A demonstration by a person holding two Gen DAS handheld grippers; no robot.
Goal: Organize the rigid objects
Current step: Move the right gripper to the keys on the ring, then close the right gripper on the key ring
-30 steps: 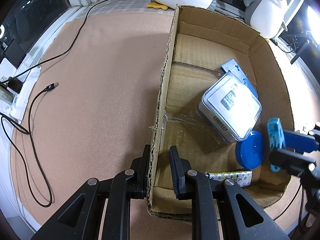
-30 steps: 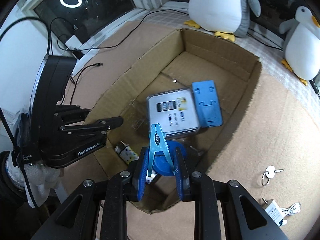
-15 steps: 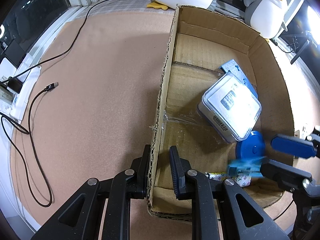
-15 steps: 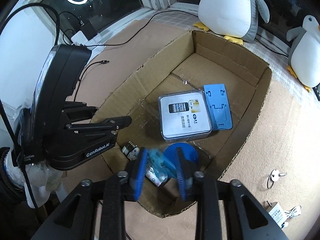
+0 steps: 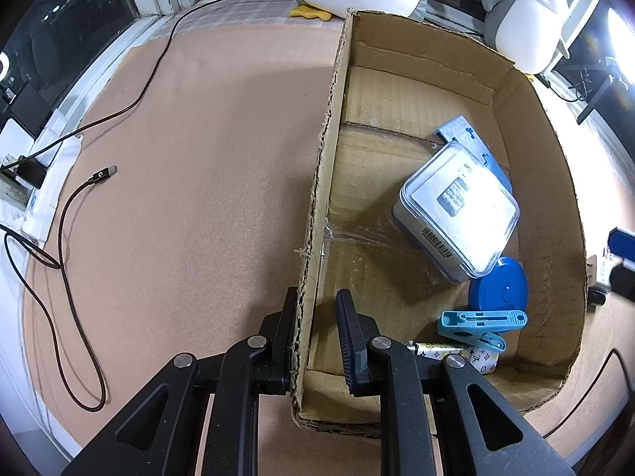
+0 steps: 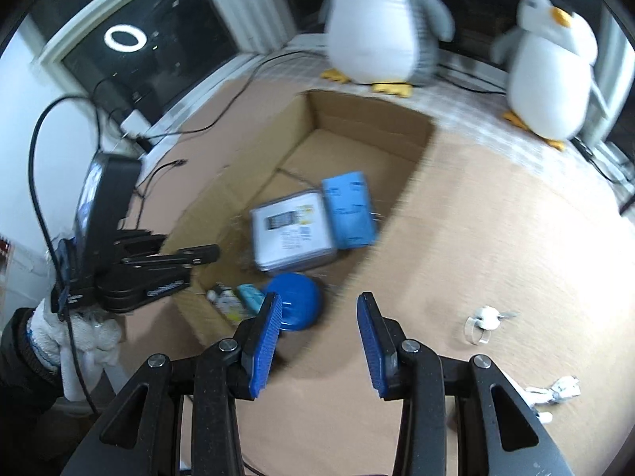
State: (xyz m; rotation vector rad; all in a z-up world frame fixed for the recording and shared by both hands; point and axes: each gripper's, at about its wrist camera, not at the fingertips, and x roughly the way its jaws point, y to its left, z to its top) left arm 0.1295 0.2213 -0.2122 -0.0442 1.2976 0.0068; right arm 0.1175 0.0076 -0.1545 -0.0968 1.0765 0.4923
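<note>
My left gripper (image 5: 315, 305) is shut on the left wall of the cardboard box (image 5: 323, 158) and holds it near the front corner. Inside the box lie a light-blue clip (image 5: 482, 323), a blue round lid (image 5: 498, 285), a clear-lidded case (image 5: 460, 210), a blue stand (image 5: 464, 135) and a small patterned item (image 5: 456, 351). My right gripper (image 6: 319, 317) hangs open and empty over the mat, just right of the box's near corner. The clip (image 6: 250, 295) lies in the box beside the lid (image 6: 295, 301).
A key ring (image 6: 484, 317) and a white plug with cord (image 6: 555, 388) lie on the mat to the right. Two plush penguins (image 6: 381, 20) stand behind the box. A black cable (image 5: 71, 238) snakes over the mat on the left. A gloved hand (image 6: 79, 337) holds the left gripper.
The right gripper opened and dropped the blue clip, which now lies in the box's front right corner. The gripper then drew away to the right of the box. The left gripper kept still.
</note>
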